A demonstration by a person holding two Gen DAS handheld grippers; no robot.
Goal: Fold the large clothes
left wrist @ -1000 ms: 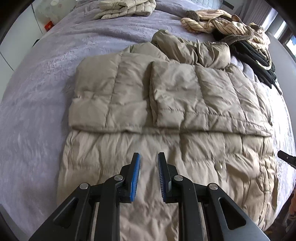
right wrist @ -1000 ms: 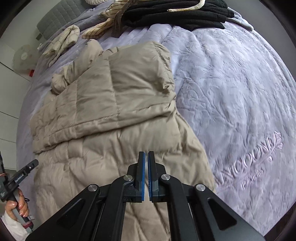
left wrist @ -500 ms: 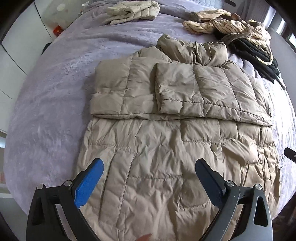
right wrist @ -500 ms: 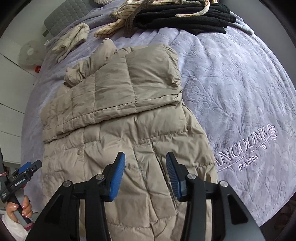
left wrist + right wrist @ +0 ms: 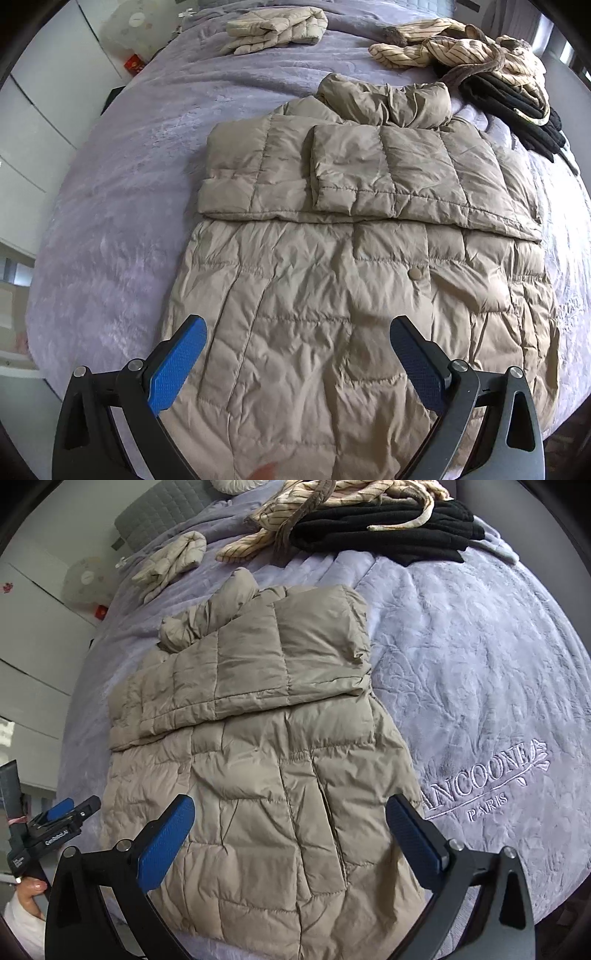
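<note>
A beige quilted puffer jacket (image 5: 332, 295) lies flat on a lavender bedspread (image 5: 129, 184), both sleeves folded across its chest and the hood bunched at the far end. My left gripper (image 5: 297, 328) hovers above the jacket's lower left part, open, with nothing between its blue pads. In the right wrist view the jacket (image 5: 258, 775) fills the middle. My right gripper (image 5: 290, 805) hangs over its lower right part, jaws opening wide, and no fabric is pinched. The left gripper (image 5: 62, 812) also shows at that view's left edge, held by a hand (image 5: 29, 890).
At the bed's far end lie a folded cream quilted garment (image 5: 277, 26), a striped cream garment (image 5: 443, 48) and a pile of black clothes (image 5: 517, 107). White cupboards (image 5: 29, 129) stand to the left. Embroidered lettering (image 5: 484, 779) marks the bedspread right of the jacket.
Both grippers have gone from nearly shut to wide open. Both have risen and drawn back from the jacket, so more of it shows. The jacket lies unchanged.
</note>
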